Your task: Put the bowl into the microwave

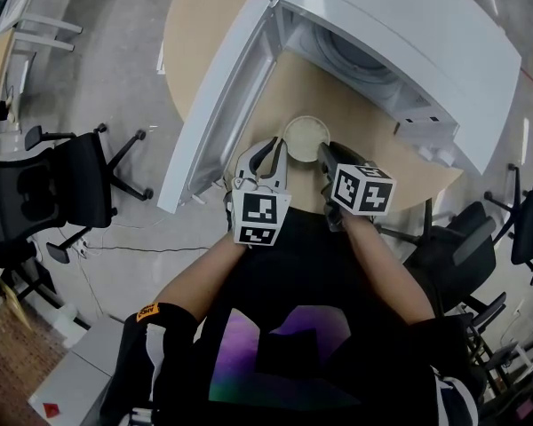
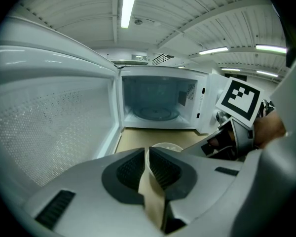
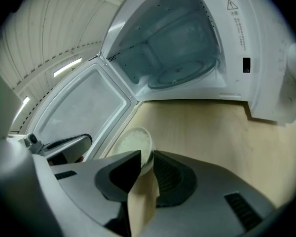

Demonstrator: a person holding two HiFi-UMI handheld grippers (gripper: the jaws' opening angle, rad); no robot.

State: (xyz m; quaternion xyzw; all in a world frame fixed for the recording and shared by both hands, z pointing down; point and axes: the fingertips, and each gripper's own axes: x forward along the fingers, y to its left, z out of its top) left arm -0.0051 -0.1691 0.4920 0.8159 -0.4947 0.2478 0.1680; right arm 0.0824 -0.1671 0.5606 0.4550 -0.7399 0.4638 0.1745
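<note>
A white bowl [image 1: 305, 137] with pale contents stands on the round wooden table [image 1: 204, 25], just in front of the open microwave [image 1: 382, 34]. My left gripper [image 1: 278, 151] is shut on the bowl's left rim and my right gripper [image 1: 326, 153] is shut on its right rim. In the left gripper view the rim of the bowl [image 2: 166, 146] runs between the jaws of the left gripper [image 2: 147, 154], with the empty cavity and its glass turntable [image 2: 153, 113] straight ahead. In the right gripper view the bowl [image 3: 133, 142] is pinched at the right gripper [image 3: 147, 159].
The microwave door [image 1: 218, 105] swings wide open to the left, past the table's edge. Its control panel side [image 1: 426, 122] juts out on the right. Office chairs stand on the floor at left [image 1: 62, 185] and right [image 1: 466, 251].
</note>
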